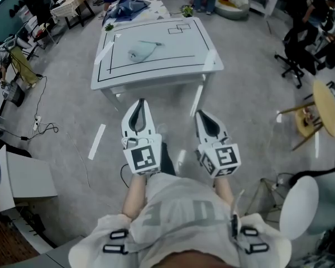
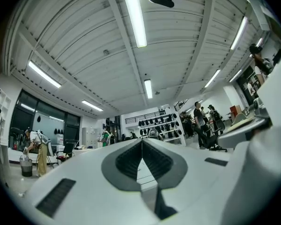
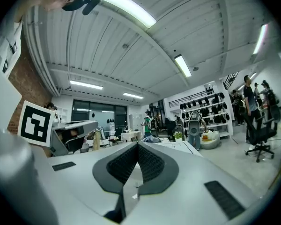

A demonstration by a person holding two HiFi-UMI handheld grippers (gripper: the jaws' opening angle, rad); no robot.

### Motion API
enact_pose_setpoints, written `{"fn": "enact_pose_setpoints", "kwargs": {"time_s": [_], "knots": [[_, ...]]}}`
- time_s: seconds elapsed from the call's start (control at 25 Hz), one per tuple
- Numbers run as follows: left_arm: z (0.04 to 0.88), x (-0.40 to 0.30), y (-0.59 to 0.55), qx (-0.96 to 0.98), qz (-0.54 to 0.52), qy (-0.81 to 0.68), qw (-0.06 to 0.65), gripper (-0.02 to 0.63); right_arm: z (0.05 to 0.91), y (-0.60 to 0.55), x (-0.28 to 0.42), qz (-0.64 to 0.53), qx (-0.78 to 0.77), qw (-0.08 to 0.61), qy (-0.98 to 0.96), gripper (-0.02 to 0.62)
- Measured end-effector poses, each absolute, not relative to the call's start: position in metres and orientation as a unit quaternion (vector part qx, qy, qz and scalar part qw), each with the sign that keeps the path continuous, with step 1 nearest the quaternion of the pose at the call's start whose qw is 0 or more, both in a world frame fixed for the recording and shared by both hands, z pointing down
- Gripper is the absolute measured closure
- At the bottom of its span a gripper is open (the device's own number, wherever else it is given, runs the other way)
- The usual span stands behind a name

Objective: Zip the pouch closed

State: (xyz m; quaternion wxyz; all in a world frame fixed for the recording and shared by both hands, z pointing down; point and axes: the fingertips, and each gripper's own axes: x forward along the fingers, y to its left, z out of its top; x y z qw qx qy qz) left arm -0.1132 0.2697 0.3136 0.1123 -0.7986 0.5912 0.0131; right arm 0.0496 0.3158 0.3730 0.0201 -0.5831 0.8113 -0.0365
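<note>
Holds the left gripper and the right gripper side by side over the floor, just short of the white table, each with jaws pressed fully together on nothing. Faces the pale grey pouch well ahead of both, flat on the tabletop inside the black outline, roughly in line with the left gripper.

From my feed this reads as a big open-plan lab: a white table marked out in black tape, cables trailing over the grey floor, office chairs, a rack of dark gear, ceiling strip lights.
</note>
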Motion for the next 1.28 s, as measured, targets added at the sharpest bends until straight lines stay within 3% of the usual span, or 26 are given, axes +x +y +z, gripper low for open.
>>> {"fn": "enact_pose_setpoints", "kwargs": {"time_s": [0.6,1.28], "knots": [[0.311,-0.105,0.093,-0.806,0.007,0.580,0.120,0.597,0.362,0.146,0.059,-0.031,-0.604,0.019,0.796,0.588],[0.330,-0.121,-0.166,-0.816,0.005,0.575,0.057,0.598,0.363,-0.099,0.053,-0.051,-0.650,0.000,0.758,0.589]]}}
